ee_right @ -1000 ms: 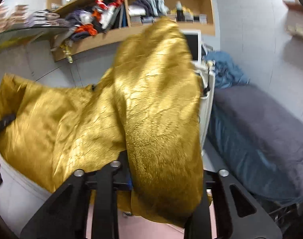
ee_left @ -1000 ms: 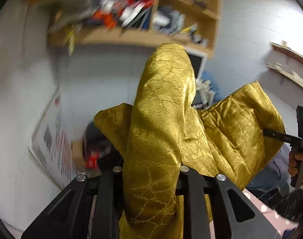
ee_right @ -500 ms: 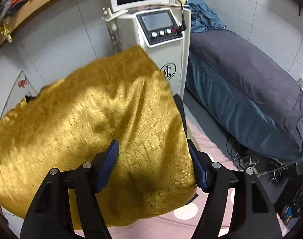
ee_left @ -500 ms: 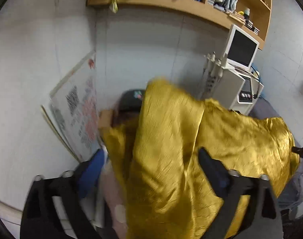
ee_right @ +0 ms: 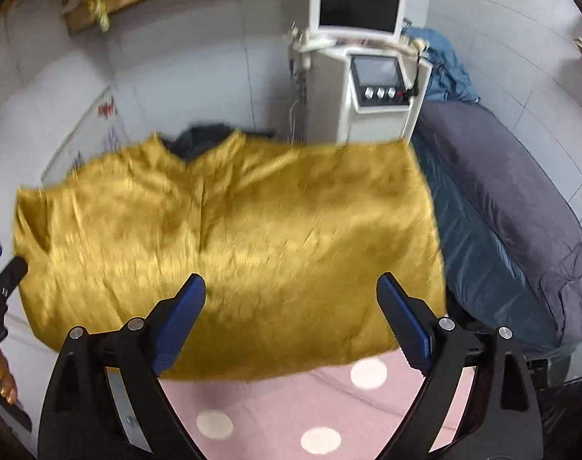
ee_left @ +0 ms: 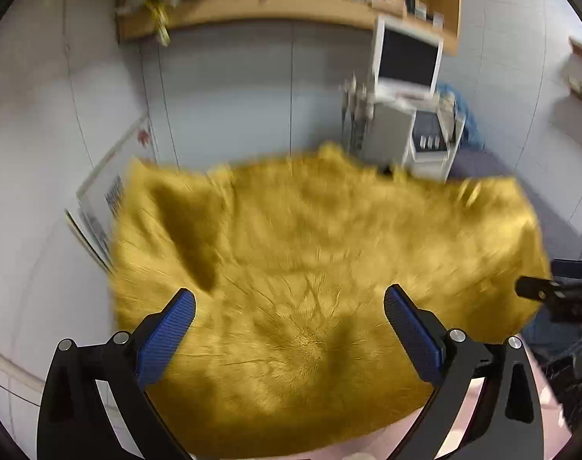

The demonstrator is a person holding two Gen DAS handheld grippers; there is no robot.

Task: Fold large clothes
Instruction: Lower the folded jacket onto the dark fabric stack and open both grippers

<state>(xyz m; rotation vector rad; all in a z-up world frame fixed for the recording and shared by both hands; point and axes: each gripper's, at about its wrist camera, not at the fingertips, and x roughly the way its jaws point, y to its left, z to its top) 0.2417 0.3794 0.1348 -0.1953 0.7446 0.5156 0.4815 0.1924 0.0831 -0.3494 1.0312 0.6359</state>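
From the left wrist, the golden garment (ee_left: 310, 253) lies spread and blurred on the pink cover (ee_left: 471, 402), no longer pinched in the left gripper (ee_left: 289, 308), whose jaws stand apart. From the right wrist, the right gripper (ee_right: 291, 293) has just been opening, nothing between; a white machine (ee_right: 367, 88) and dark bed (ee_right: 501, 199) stand behind.

We see our left gripper (ee_left: 289, 308) with its blue-padded jaws spread wide, just opened, over the blurred shiny gold fabric garment (ee_left: 321, 260), gripping nothing.
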